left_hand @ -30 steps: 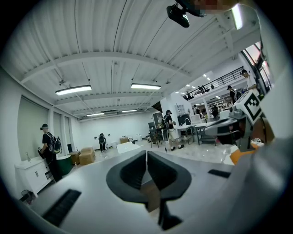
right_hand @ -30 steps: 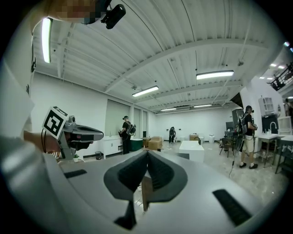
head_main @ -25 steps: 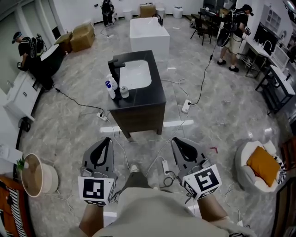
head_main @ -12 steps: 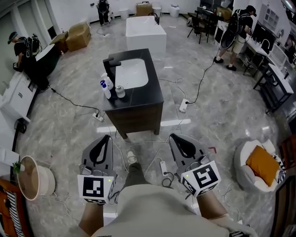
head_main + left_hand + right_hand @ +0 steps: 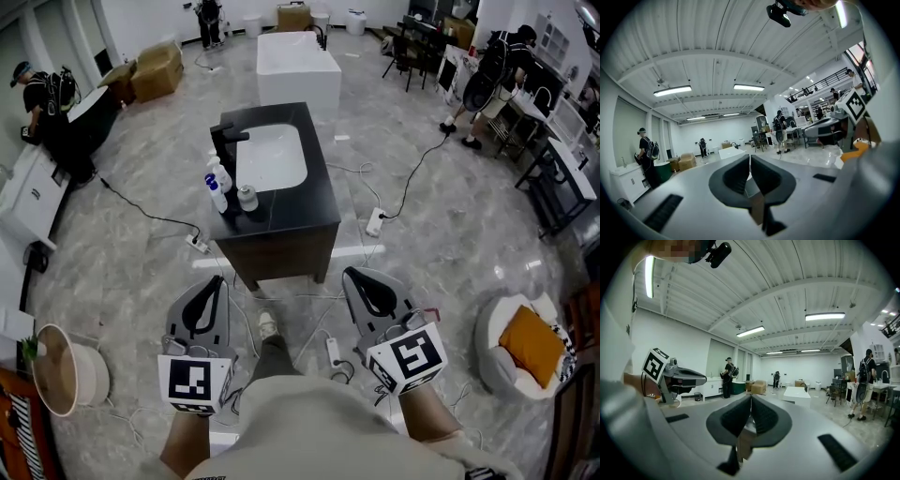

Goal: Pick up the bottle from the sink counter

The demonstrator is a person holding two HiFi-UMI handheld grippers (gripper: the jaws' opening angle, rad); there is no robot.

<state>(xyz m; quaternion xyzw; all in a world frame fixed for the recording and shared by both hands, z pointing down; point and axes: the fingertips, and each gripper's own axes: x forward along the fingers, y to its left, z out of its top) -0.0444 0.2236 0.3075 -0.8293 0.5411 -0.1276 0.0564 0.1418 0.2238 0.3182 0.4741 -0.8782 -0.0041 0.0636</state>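
Note:
A dark sink counter (image 5: 305, 202) with a white basin (image 5: 272, 157) and black faucet (image 5: 225, 141) stands ahead on the floor. On its left edge are a blue-capped bottle (image 5: 217, 195), a white bottle (image 5: 223, 174) and a small clear one (image 5: 247, 198). My left gripper (image 5: 219, 280) and right gripper (image 5: 352, 273) are held low near my body, well short of the counter, both shut and empty. The jaws meet in the left gripper view (image 5: 749, 157) and the right gripper view (image 5: 751, 397). No bottle shows in either gripper view.
Cables and power strips (image 5: 375, 222) lie on the floor around the counter. A white tub (image 5: 295, 61) stands behind it. A beanbag with an orange cushion (image 5: 525, 342) sits at the right, a round basket (image 5: 61, 370) at the left. People (image 5: 42, 89) stand at the room's edges.
The counter has drawn a little closer and shifted slightly right in the head view. Both grippers keep their place in front of my body, still shut.

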